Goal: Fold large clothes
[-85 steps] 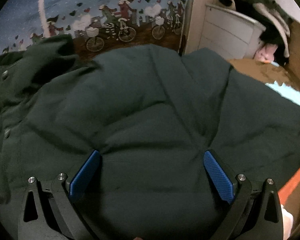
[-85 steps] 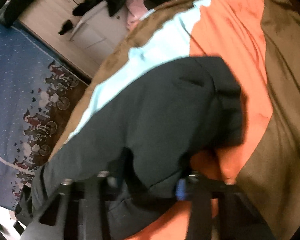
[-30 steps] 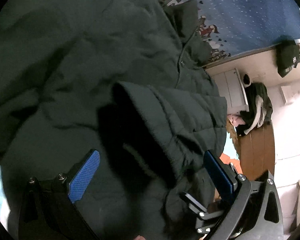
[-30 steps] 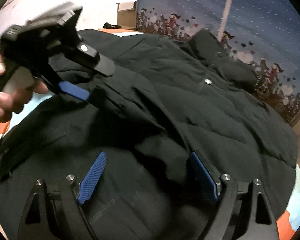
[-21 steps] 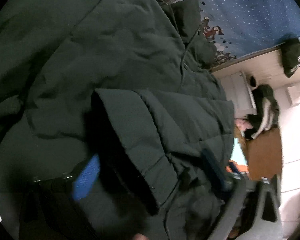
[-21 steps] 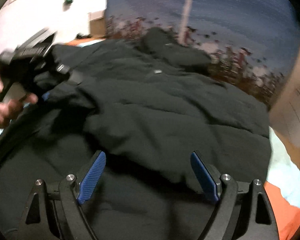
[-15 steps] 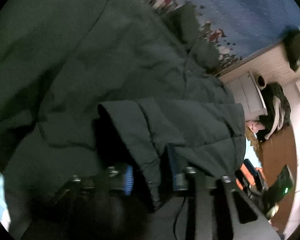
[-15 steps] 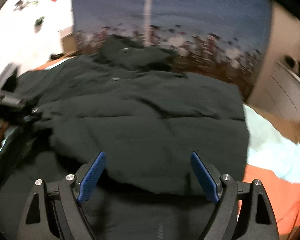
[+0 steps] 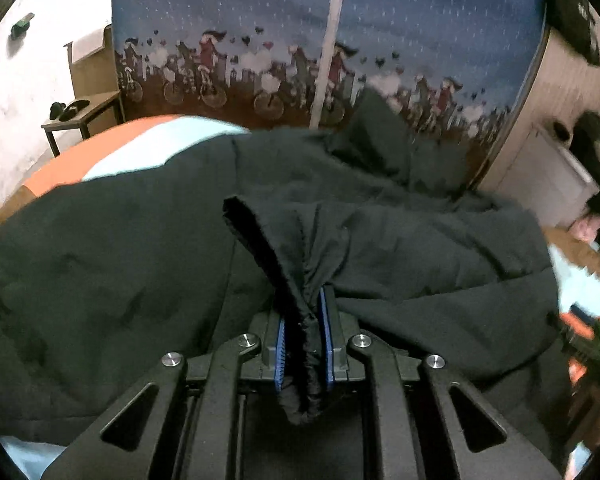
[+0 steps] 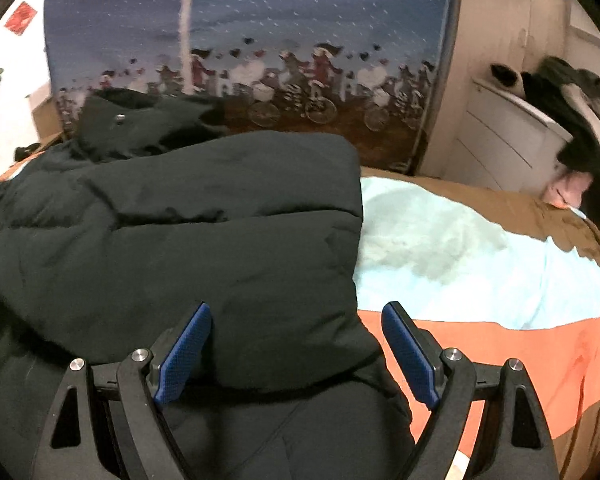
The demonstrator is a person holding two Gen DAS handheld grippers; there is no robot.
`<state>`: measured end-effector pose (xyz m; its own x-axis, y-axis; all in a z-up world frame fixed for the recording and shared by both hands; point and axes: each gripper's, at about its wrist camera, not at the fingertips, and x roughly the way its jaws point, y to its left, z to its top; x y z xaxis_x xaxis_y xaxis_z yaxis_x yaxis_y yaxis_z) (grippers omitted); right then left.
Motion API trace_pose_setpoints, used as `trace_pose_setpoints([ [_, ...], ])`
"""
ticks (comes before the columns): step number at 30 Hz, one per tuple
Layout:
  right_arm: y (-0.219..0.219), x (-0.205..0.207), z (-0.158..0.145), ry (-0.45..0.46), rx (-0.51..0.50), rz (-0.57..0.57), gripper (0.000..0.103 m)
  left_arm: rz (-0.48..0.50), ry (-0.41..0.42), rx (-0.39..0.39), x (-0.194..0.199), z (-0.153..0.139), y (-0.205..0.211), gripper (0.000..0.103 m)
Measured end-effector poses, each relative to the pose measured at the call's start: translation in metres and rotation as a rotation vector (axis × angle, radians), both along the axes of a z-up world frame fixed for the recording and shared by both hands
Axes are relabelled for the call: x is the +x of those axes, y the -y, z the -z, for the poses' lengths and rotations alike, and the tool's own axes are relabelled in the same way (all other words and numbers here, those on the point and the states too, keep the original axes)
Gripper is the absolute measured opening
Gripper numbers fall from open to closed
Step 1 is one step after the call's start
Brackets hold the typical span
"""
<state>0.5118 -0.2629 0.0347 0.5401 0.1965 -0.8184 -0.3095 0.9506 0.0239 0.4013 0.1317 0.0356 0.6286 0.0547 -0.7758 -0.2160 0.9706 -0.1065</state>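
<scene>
From the left wrist, the left gripper has just been closing and is now clenched on a bunched edge of the jacket; a dark fold of cloth stands pinched between the blue pads and hangs out below them. The jacket lies spread over the bed, its collar end up against the curtain with the cyclists printed along its foot. A flap is already drawn up across the body toward the gripper, so I judge one fold is under way rather than finished. The right edge of this view is smeared; something dark with orange sits there that I cannot make out, and the jacket's lower hem is cut off by the gripper body.

From the right wrist, the right gripper hangs with its jaws wide, the corner of the jacket's folded upper layer lying between them but no pad pressing on it. That layer sits doubled over the lower part of the jacket, a neat edge running beside the pale blue sheet. A snap shows on the collar at far left. Left to do, by my guess: lay down the pinched flap, then fold the bulk again. The left gripper is not in this view, and a heap of clothes on the drawers at right is too jumbled to sort out.
</scene>
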Motion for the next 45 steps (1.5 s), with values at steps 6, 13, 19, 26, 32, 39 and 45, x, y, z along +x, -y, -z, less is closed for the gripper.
trace_pose_setpoints([
  [6, -0.013, 0.019, 0.022, -0.030, -0.018, -0.024, 0.087, -0.003, -0.076, 0.051, 0.014, 0.046, -0.003, 0.012],
  [13, -0.020, 0.031, 0.054, -0.100, -0.046, -0.040, 0.092, 0.019, -0.121, 0.122, 0.018, 0.078, 0.004, 0.016],
  [19, -0.016, 0.031, 0.051, -0.109, -0.051, -0.002, 0.099, -0.014, -0.086, 0.063, 0.008, 0.073, -0.004, 0.026],
  [26, -0.030, 0.000, 0.007, 0.018, 0.013, -0.027, 0.100, -0.088, -0.009, -0.103, -0.045, 0.032, -0.041, 0.062],
  [32, -0.098, -0.036, -0.026, 0.068, 0.073, -0.229, 0.100, -0.231, 0.078, -0.165, -0.128, 0.000, -0.085, 0.082],
  [39, -0.190, -0.064, -0.036, 0.037, 0.127, -0.401, 0.100, -0.434, 0.067, -0.132, -0.219, -0.011, -0.145, 0.083],
  [45, -0.270, -0.087, -0.031, 0.024, 0.130, -0.491, 0.100, -0.629, 0.068, -0.221, -0.281, -0.011, -0.197, 0.083],
])
